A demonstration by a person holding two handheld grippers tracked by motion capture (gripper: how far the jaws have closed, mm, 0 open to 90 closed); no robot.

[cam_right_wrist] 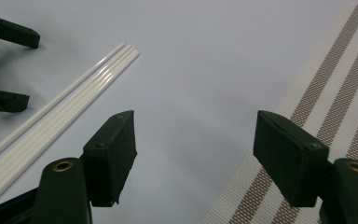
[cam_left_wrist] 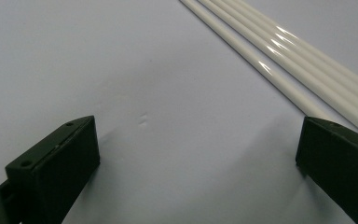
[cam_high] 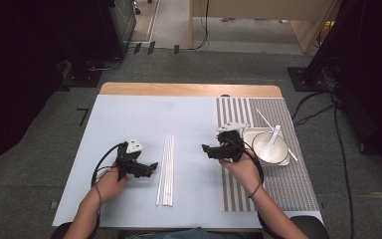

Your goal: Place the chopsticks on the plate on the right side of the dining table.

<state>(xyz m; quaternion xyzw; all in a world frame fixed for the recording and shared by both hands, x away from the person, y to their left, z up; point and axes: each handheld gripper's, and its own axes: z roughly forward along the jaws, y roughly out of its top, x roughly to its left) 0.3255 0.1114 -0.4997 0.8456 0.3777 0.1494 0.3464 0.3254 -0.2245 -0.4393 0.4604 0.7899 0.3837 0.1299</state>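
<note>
Several thin white rods (cam_high: 165, 169) lie side by side on the pale blue sheet (cam_high: 129, 119), running away from me at the middle of the table. My left gripper (cam_high: 153, 166) sits just left of them, pointing right, jaws open and empty. In the left gripper view the rods (cam_left_wrist: 279, 51) cross the upper right, ending by the right jaw of the left gripper (cam_left_wrist: 198, 135). My right gripper (cam_high: 205, 149) hovers right of the rods, pointing left, open with nothing between its jaws. The right gripper view shows the right gripper (cam_right_wrist: 196, 128) over the sheet, with the rods (cam_right_wrist: 74, 93) and the left gripper (cam_right_wrist: 14, 65) beyond.
A striped placemat (cam_high: 278, 184) covers the right side of the table; its edge (cam_right_wrist: 335, 93) lies under my right jaw. On it stands a metal bowl (cam_high: 270, 149) with a white spoon (cam_high: 273, 137), and a thin white stick (cam_high: 266, 119) beside it. Cables lie on the floor around.
</note>
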